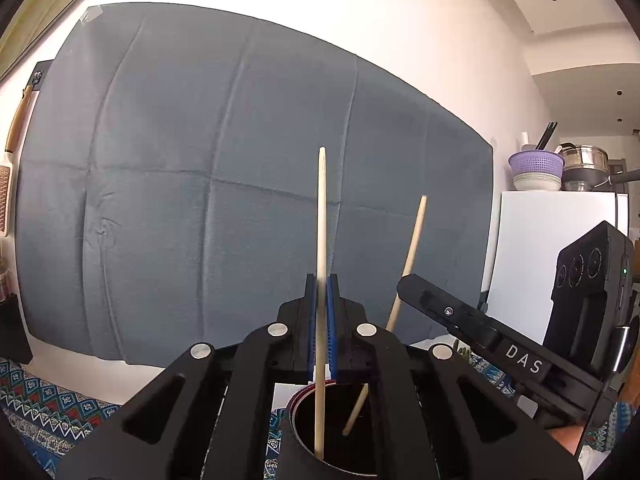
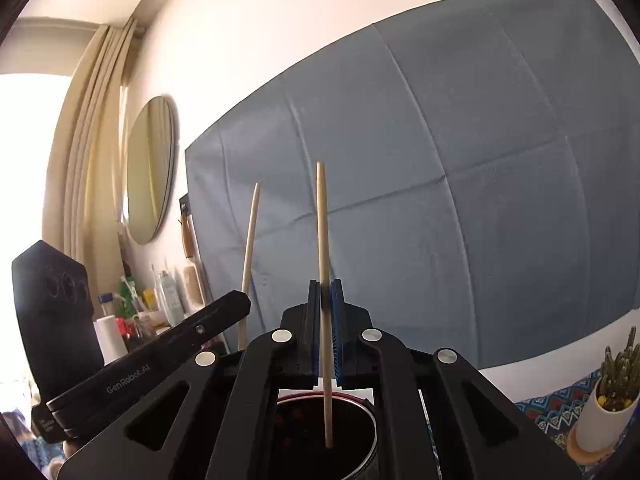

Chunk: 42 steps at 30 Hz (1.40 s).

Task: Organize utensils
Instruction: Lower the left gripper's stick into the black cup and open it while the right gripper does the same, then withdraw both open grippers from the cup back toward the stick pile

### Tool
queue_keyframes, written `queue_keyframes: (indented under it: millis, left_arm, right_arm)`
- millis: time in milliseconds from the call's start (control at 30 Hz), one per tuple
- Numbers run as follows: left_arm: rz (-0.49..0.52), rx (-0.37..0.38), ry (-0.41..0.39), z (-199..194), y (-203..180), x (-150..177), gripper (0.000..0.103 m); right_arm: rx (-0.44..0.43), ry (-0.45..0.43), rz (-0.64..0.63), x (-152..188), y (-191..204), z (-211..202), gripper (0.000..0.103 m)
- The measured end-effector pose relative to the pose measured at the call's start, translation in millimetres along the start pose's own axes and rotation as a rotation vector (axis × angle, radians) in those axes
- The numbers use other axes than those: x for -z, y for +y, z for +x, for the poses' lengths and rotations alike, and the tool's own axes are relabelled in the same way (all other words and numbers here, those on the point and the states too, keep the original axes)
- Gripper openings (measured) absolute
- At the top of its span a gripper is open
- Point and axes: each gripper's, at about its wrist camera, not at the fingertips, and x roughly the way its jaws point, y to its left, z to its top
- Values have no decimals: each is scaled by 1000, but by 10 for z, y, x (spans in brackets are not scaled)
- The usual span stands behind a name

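My left gripper is shut on a pale wooden chopstick held upright, its lower end inside a dark round holder below the jaws. My right gripper is shut on a second chopstick, also upright, its lower end inside the same dark holder. Each view shows the other gripper beside it: the right gripper's body with its chopstick in the left wrist view, the left gripper's body with its chopstick in the right wrist view.
A grey-blue cloth hangs on the white wall behind. The table carries a patterned blue cloth. A potted cactus stands at the right. Bottles and a round mirror are at the left. A white fridge holds bowls.
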Motion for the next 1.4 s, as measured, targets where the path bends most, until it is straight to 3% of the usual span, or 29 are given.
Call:
queue_keyframes:
  millis: [67,167,233,267,300,367,500,533,700,800,1000,1167,1400]
  left_arm:
    - [16,-11,3,-4,-1,6,7]
    - [26,-14,11,-16,32,10,32]
    - [0,1,1,-39,78,-10,49]
    - [-7,-4,-5,-54,94,-23,55]
    - [-8,-12,-8,-66,109,-35,65]
    - [-4,-29,-15,-84,139,-58,73]
    - [-4,-59,-21,-122,206,-125,95]
    - [3,-72,-23,-135,213,-138,98]
    - [2,-101,-29,-191,245,-208,98]
    - [-9,-95,8,-180,262,-240,98]
    - [58,-119,25,-226,139,-289,98]
    - [47,-135,107,-224,93,-293,98]
    - [71,-168,177,-470,-66,-357,98]
  right_arm:
    - [1,7,3,-6,-13,6,9]
    - [13,26,1,-13,-20,8,15]
    - [25,23,11,-31,-31,-4,59]
    - [35,10,10,-35,-27,-35,65]
    - [34,-8,5,-49,-19,-70,65]
    - [42,-15,-22,-99,8,-109,65]
    - [69,-43,-39,-190,25,-208,87]
    - [69,-47,-42,-209,33,-227,87]
    - [97,-56,-97,-255,120,-279,93]
    - [118,-41,-130,-261,178,-266,95]
    - [106,-22,-161,-295,274,-299,95]
    - [102,0,-136,-369,268,-400,95]
    - [172,44,-148,-516,339,-674,95]
